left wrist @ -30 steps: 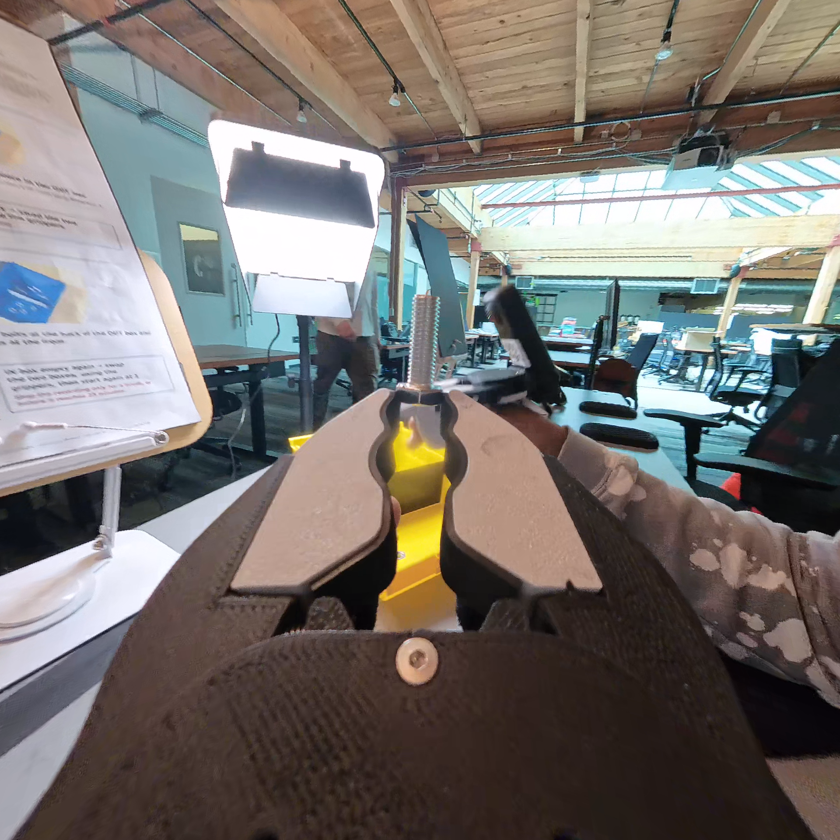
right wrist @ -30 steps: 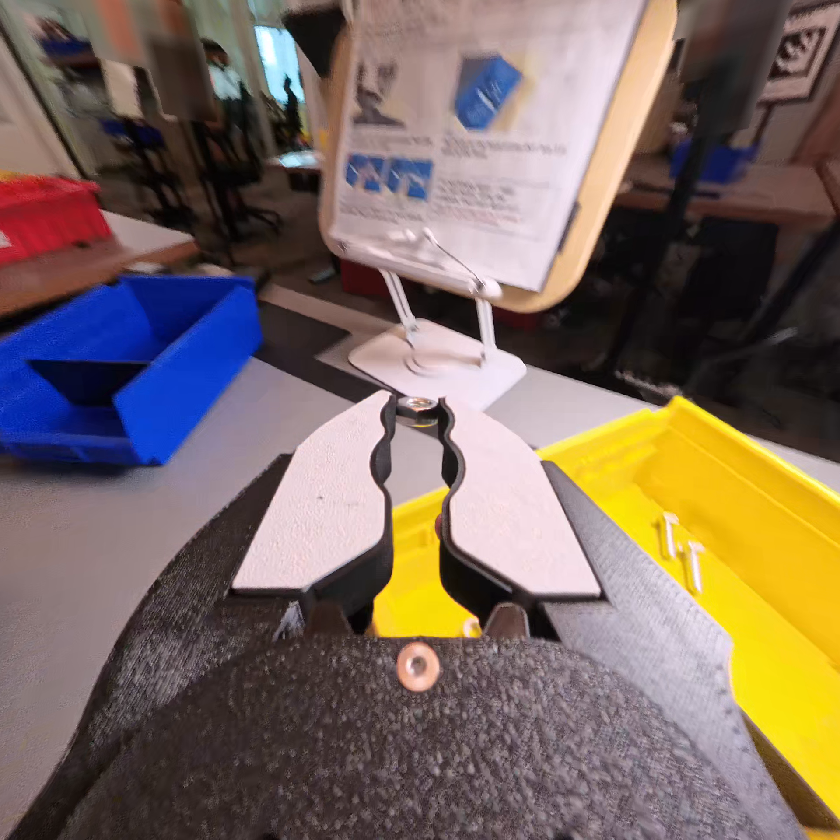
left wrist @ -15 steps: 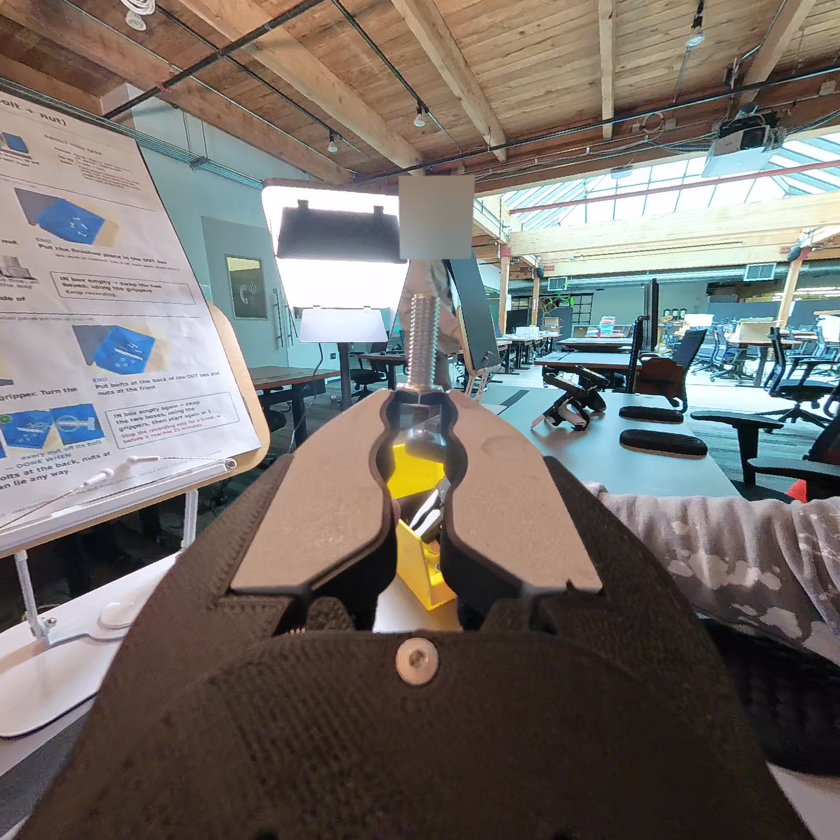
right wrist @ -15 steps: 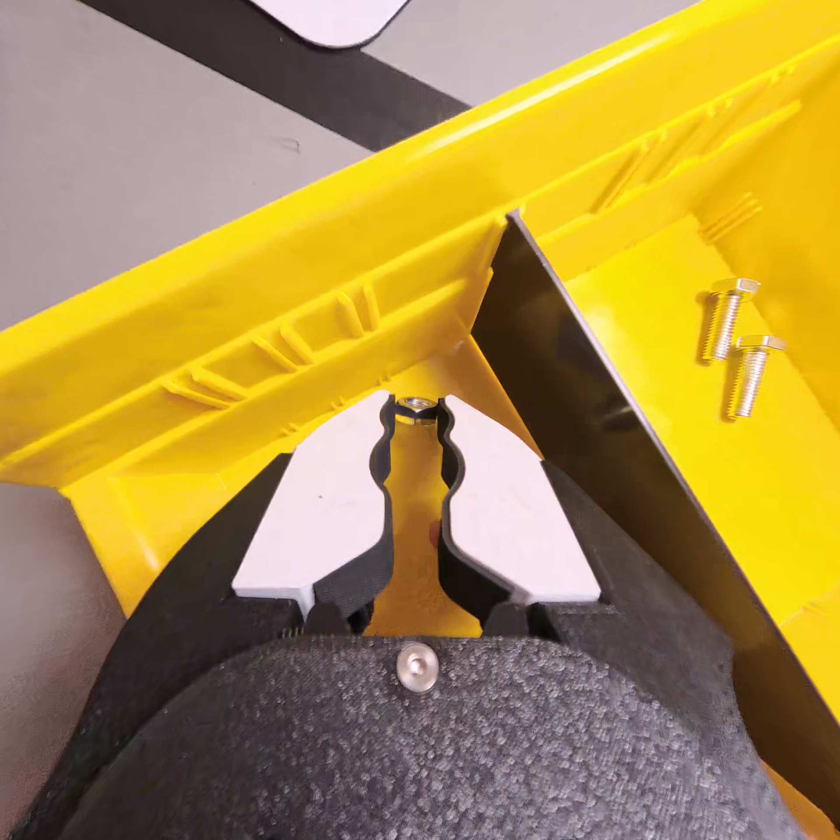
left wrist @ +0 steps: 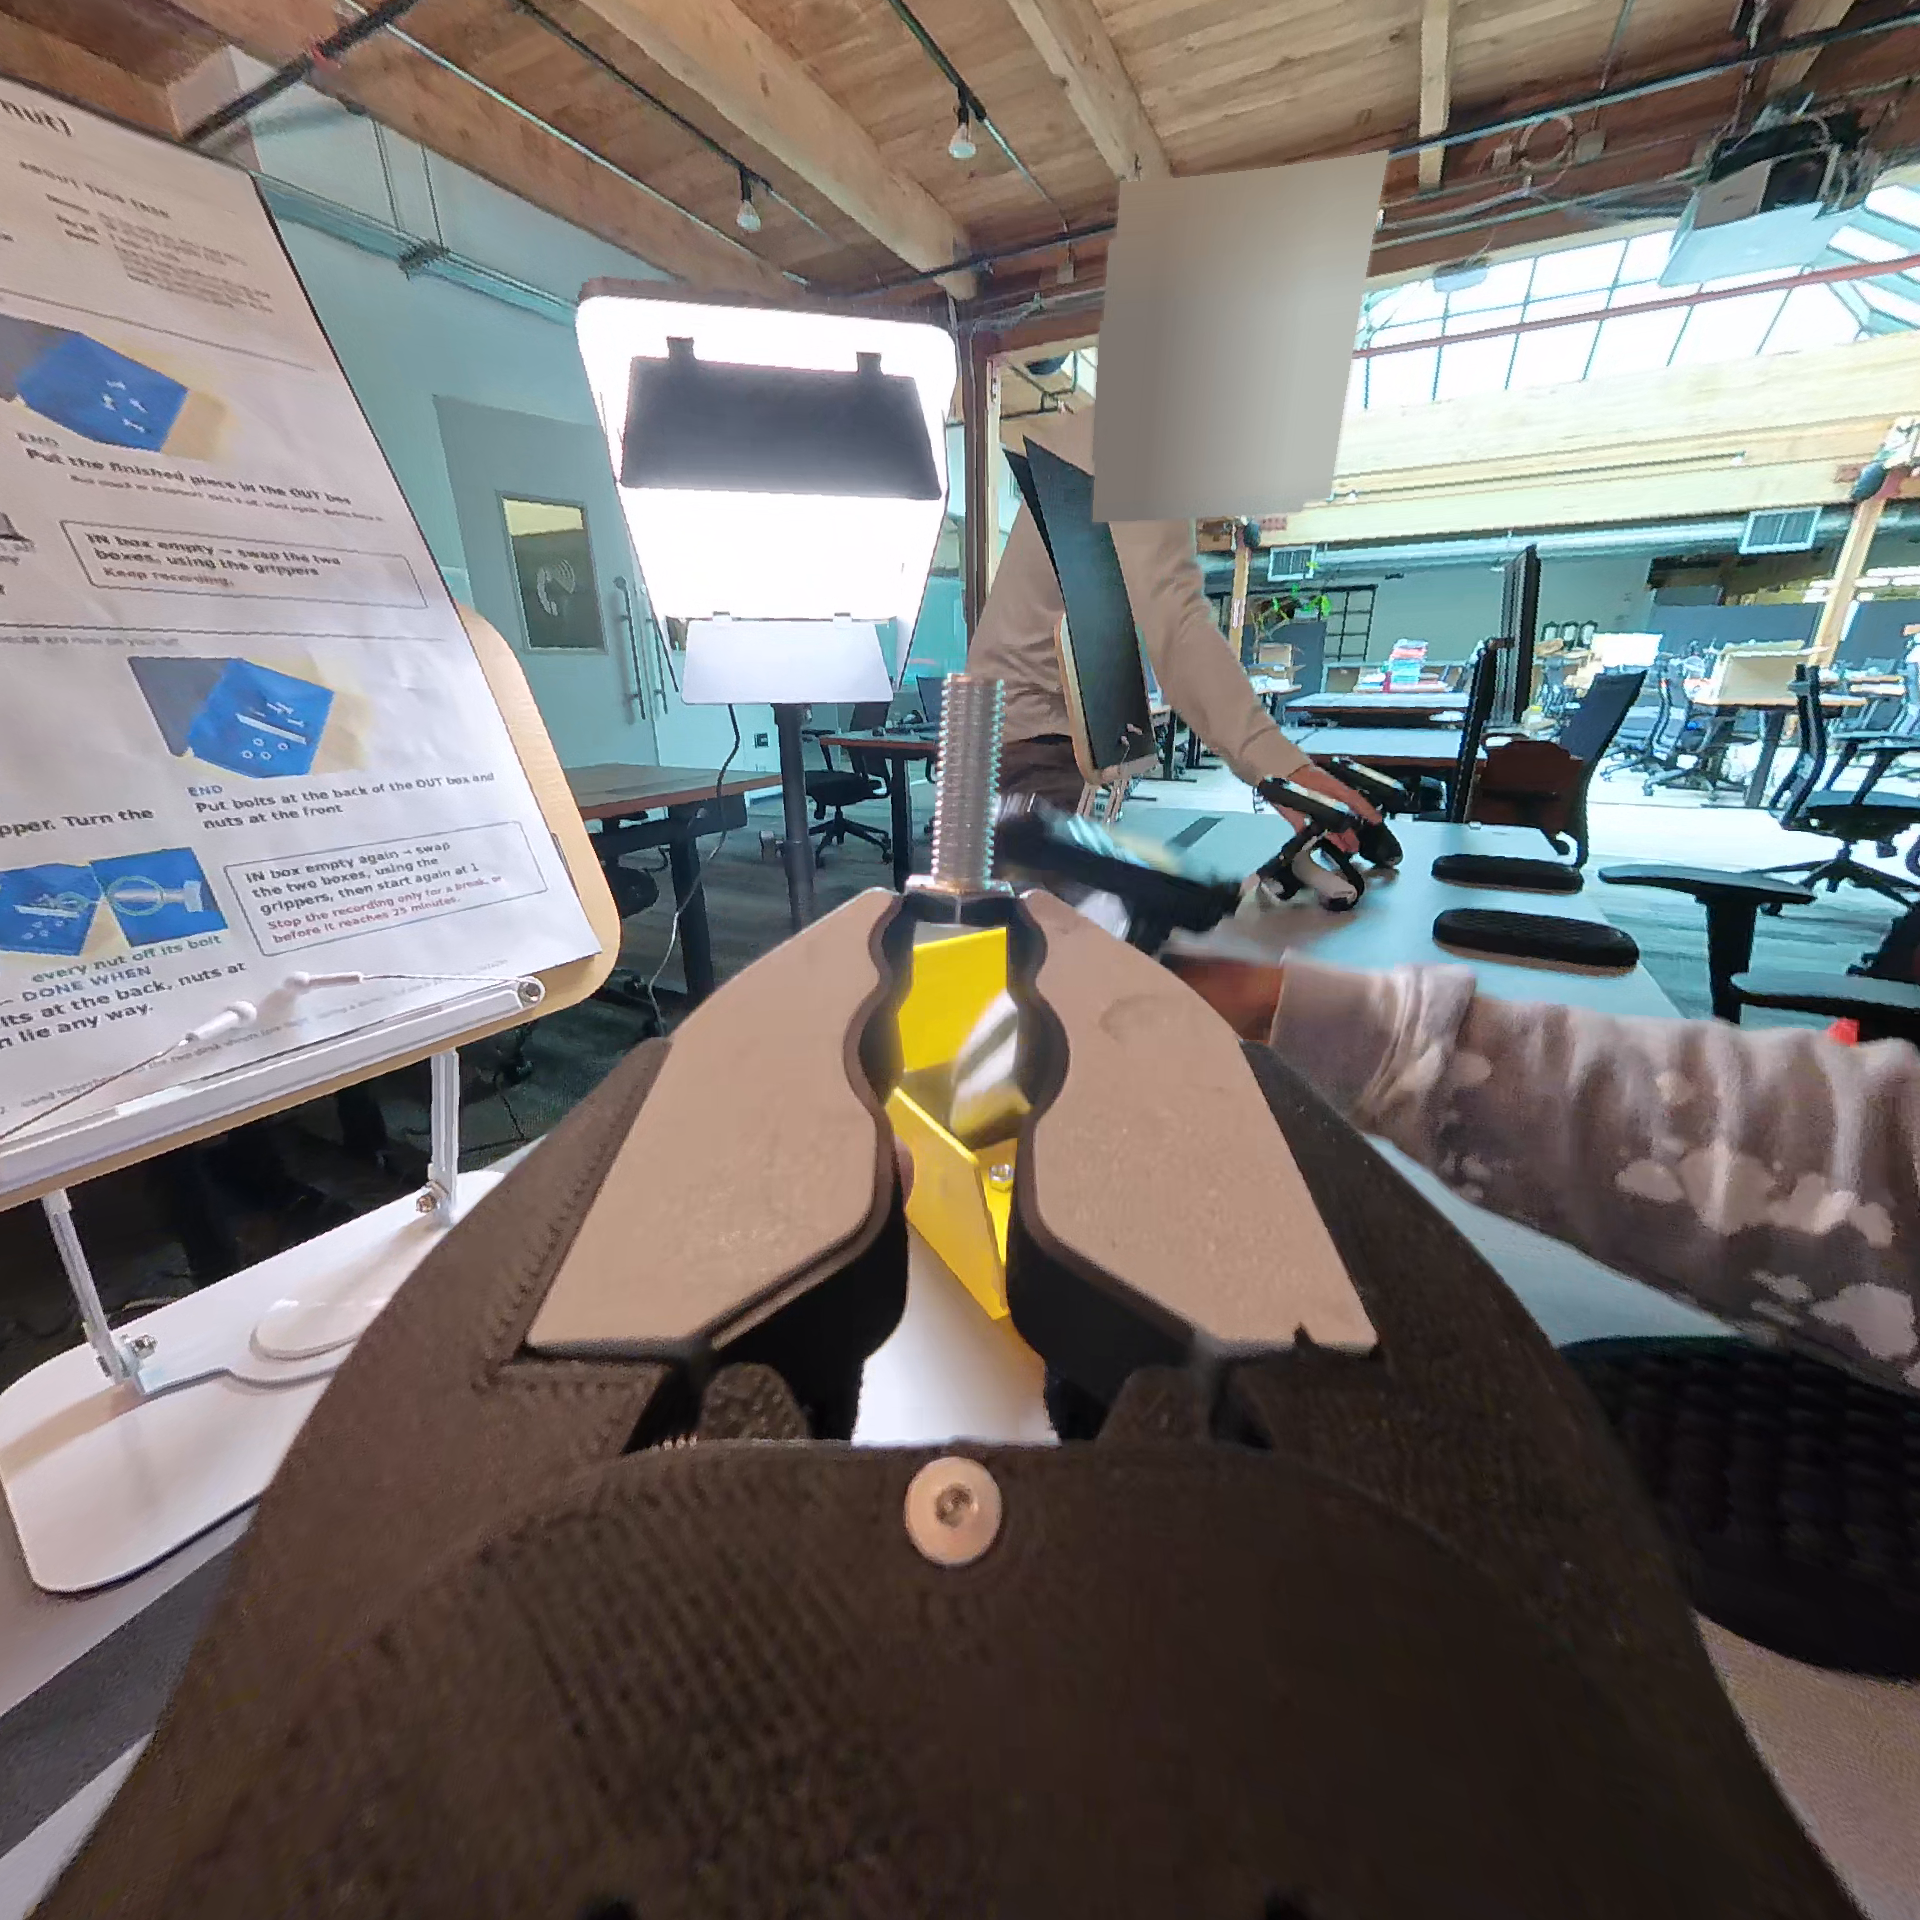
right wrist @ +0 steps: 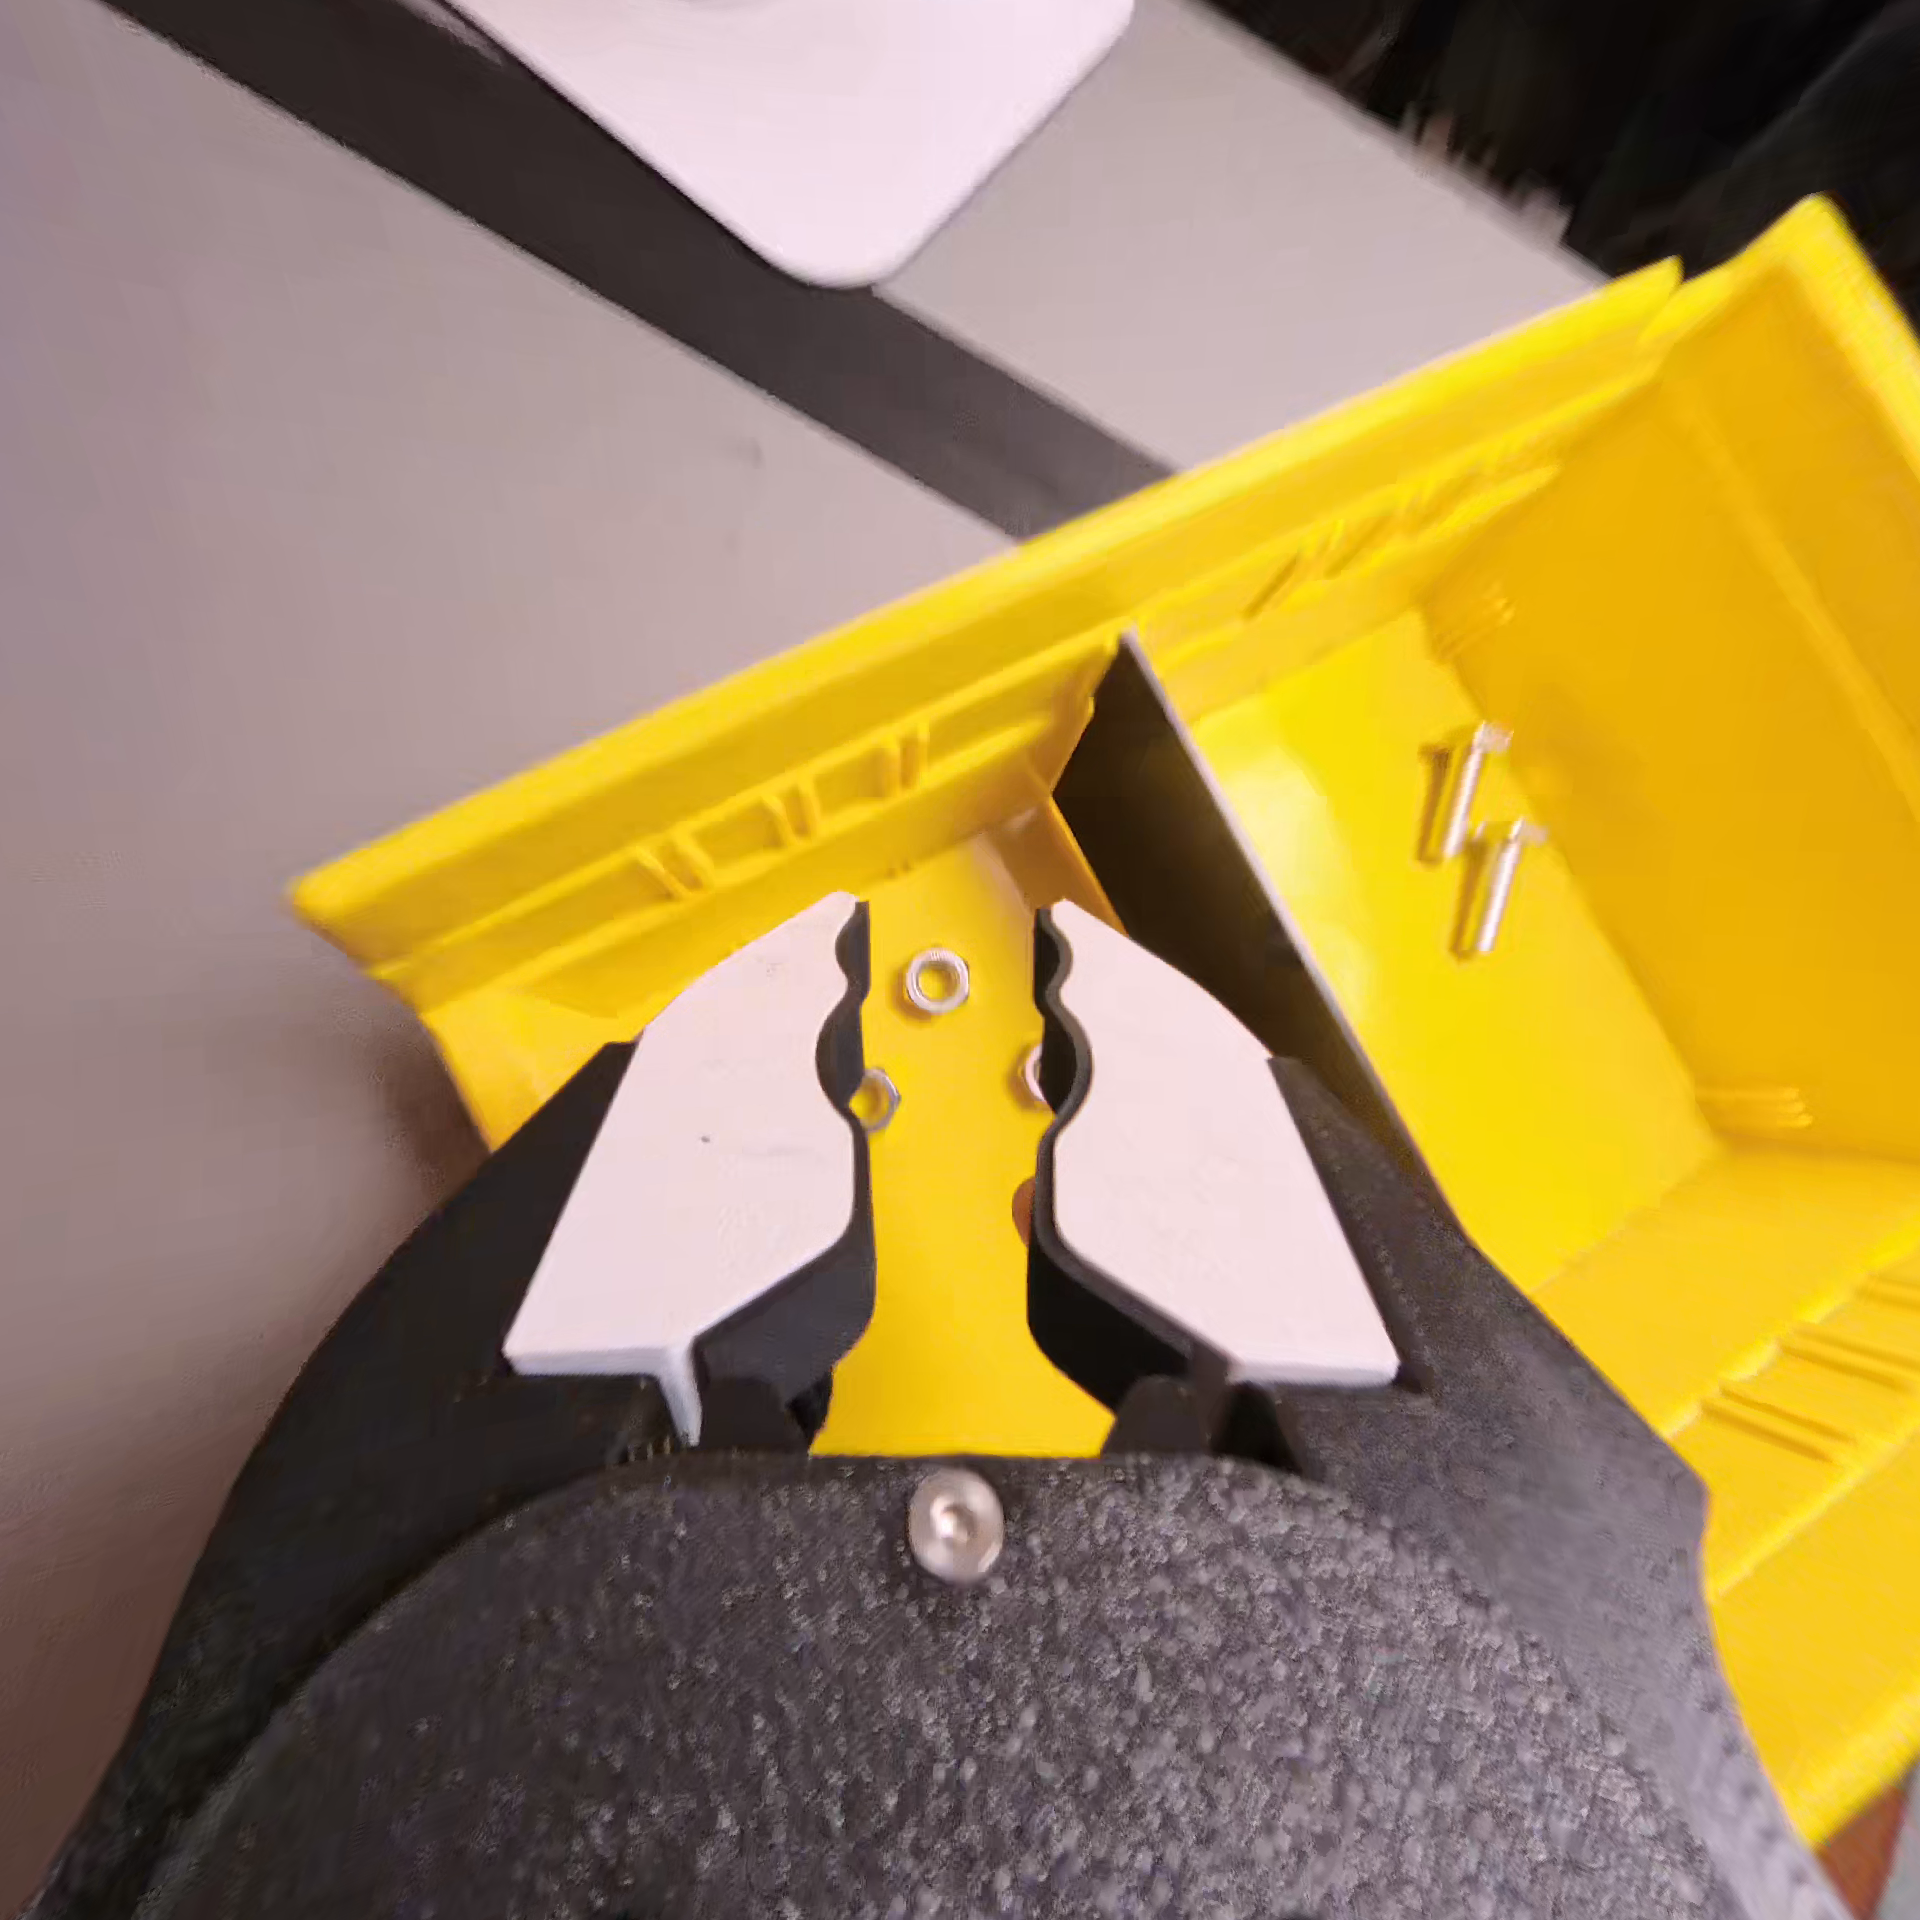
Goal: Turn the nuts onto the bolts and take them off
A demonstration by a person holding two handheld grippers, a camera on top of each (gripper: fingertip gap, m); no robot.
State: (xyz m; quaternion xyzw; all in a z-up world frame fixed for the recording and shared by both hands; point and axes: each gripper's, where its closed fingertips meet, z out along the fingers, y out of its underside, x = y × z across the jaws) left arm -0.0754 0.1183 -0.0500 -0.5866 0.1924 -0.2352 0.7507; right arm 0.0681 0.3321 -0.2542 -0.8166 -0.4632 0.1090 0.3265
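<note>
My left gripper (left wrist: 958, 916) is shut on the head of a silver bolt (left wrist: 966, 790), which stands upright with bare threads. My right gripper (right wrist: 945, 920) is open and empty, pointing down over the front compartment of the yellow bin (right wrist: 727, 790). Three loose nuts lie on that compartment's floor: one (right wrist: 936, 979) between the fingertips, one (right wrist: 875, 1099) by the left finger and one (right wrist: 1032, 1075) partly hidden by the right finger. Two bolts (right wrist: 1470, 821) lie behind the black divider (right wrist: 1195, 894). The right gripper (left wrist: 1112, 878) shows blurred in the left wrist view.
An instruction sheet on a white stand (left wrist: 208, 675) is at my left; its base (right wrist: 810, 125) lies beyond the bin on the grey table (right wrist: 312, 520). A studio light (left wrist: 769, 499) stands behind. A person (left wrist: 1143, 665) leans over a far desk. Some 35 centimeters of space lies between my two pairs of fingers.
The right gripper has opened and let go of the nut, which now lies in the bin's front compartment. The left gripper still holds the bolt upright.
</note>
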